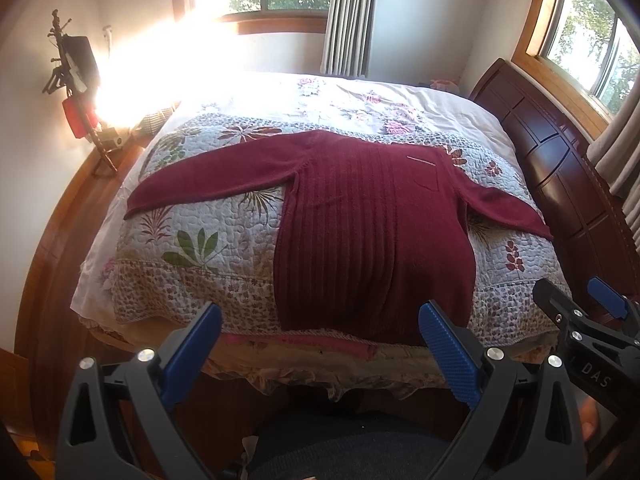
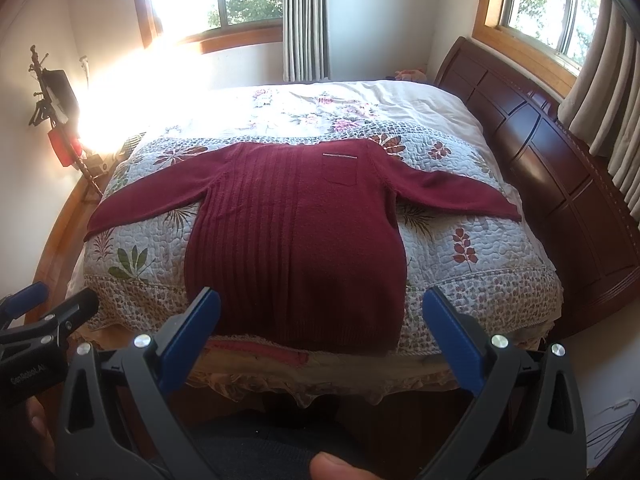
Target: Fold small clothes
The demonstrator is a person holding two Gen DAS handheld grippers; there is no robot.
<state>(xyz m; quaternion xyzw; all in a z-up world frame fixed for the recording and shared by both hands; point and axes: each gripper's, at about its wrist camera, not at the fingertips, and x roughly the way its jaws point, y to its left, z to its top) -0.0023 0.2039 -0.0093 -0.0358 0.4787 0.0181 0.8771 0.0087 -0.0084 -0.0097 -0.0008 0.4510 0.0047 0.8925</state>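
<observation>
so far no fold made: sweater (image 1: pixel 372 232) lies flat on quilt (image 1: pixel 208 248), sleeves spread. left gripper (image 1: pixel 320 344) and right gripper (image 2: pixel 320 328) both released, empty, short of hem.

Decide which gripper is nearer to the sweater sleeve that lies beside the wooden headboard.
Right. The right gripper hovers open off the hem end of the bed, on the same side as that sleeve. The left gripper, also open, is farther over, toward the other sleeve.
</observation>
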